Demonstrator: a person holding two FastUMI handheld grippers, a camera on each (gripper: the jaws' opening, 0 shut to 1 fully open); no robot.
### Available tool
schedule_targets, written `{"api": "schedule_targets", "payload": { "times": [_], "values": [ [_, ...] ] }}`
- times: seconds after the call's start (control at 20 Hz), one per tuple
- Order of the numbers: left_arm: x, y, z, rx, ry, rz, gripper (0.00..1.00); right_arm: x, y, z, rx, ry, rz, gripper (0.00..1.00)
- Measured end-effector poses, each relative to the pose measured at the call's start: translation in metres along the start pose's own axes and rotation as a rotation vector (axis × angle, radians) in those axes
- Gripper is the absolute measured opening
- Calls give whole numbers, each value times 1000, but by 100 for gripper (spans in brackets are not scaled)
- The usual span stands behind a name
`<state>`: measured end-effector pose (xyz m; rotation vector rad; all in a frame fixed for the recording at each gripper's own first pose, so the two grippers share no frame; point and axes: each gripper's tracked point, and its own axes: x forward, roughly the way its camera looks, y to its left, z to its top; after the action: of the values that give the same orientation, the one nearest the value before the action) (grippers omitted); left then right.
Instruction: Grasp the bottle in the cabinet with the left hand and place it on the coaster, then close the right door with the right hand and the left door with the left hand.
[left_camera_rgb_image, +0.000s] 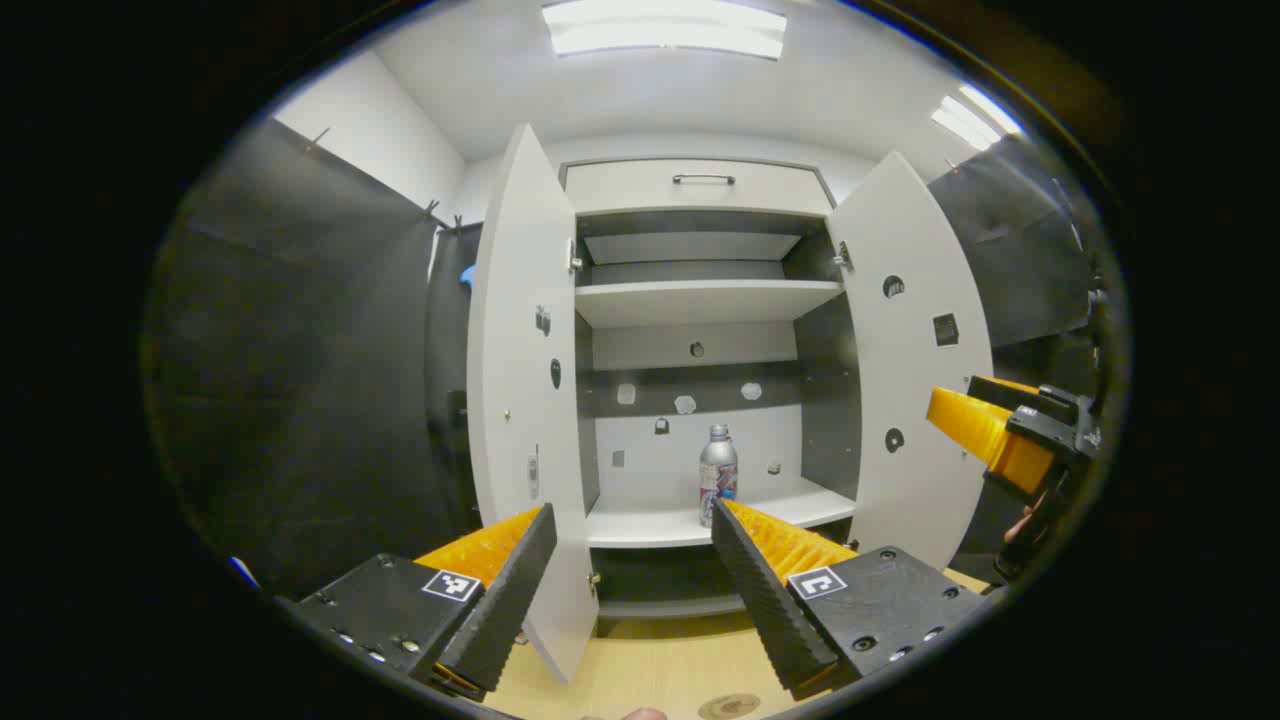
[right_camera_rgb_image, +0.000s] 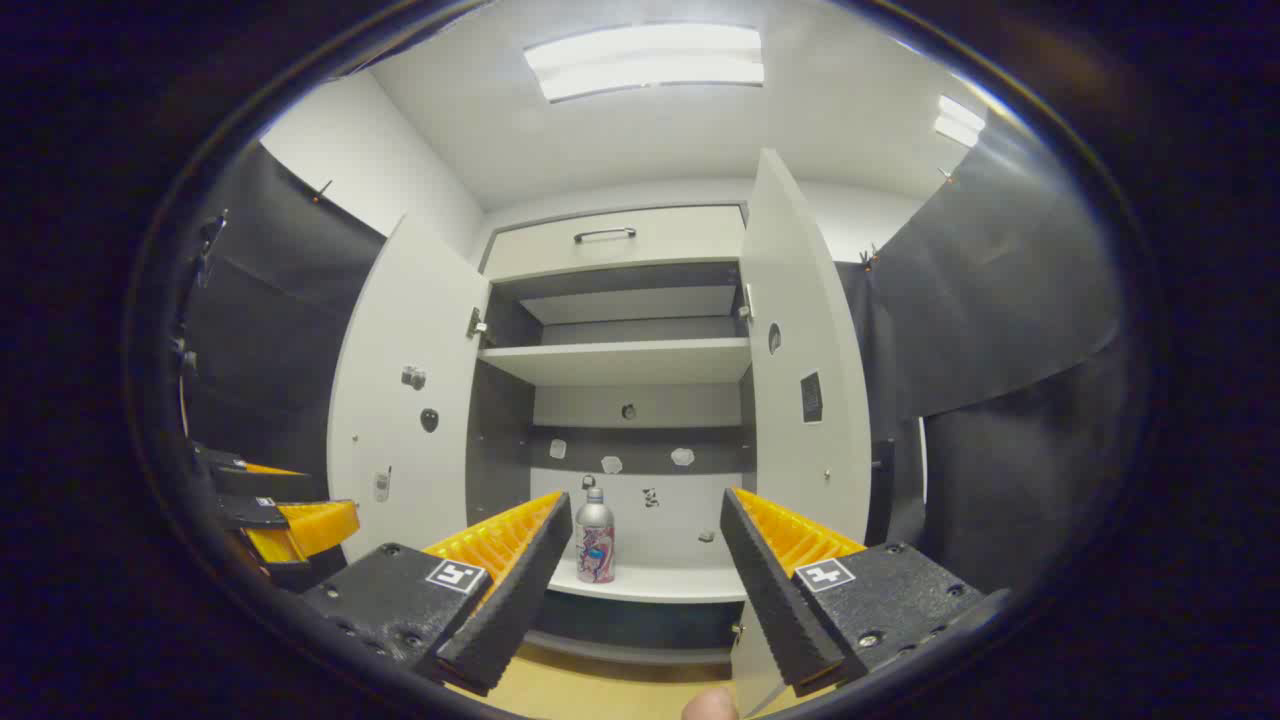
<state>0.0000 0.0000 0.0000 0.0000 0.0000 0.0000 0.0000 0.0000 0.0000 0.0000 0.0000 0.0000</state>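
A silver bottle (left_camera_rgb_image: 718, 475) with a coloured label stands upright on the lower shelf (left_camera_rgb_image: 690, 525) of the open white cabinet, also seen in the right gripper view (right_camera_rgb_image: 595, 545). My left gripper (left_camera_rgb_image: 632, 515) is open and empty, well in front of the cabinet and short of the bottle. The right gripper (right_camera_rgb_image: 645, 500) is open and empty too, held off to the right (left_camera_rgb_image: 1000, 430). The left door (left_camera_rgb_image: 520, 380) and the right door (left_camera_rgb_image: 915, 380) both stand wide open. A round coaster (left_camera_rgb_image: 728, 706) lies on the wooden tabletop (left_camera_rgb_image: 660, 660) just below my left gripper.
An empty upper shelf (left_camera_rgb_image: 700, 300) and a drawer with a metal handle (left_camera_rgb_image: 703, 180) sit above the bottle. Black cloth walls flank the cabinet on both sides. The left gripper (right_camera_rgb_image: 290, 525) shows at the left of the right gripper view.
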Motion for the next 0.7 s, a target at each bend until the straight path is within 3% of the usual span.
{"api": "schedule_targets", "payload": {
  "times": [0.2,0.25,0.3,0.55,0.6,0.7],
  "values": [
    [5,-7,-5,-46,3,14,100,1,-21,-5,-13,41,-13,97],
    [8,-11,-6,-57,7,4,96,1,-27,-2,-20,34,-27,98],
    [10,-13,-6,-62,10,-1,100,-2,-34,2,-26,24,-42,98],
    [19,-19,-6,-52,16,-9,100,-15,-56,7,-43,5,-81,97],
    [22,-20,-4,-46,12,-9,96,-16,-60,7,-40,7,-84,97],
    [26,-22,0,-42,1,-10,100,-19,-68,6,-34,10,-92,98]
  ]
}}
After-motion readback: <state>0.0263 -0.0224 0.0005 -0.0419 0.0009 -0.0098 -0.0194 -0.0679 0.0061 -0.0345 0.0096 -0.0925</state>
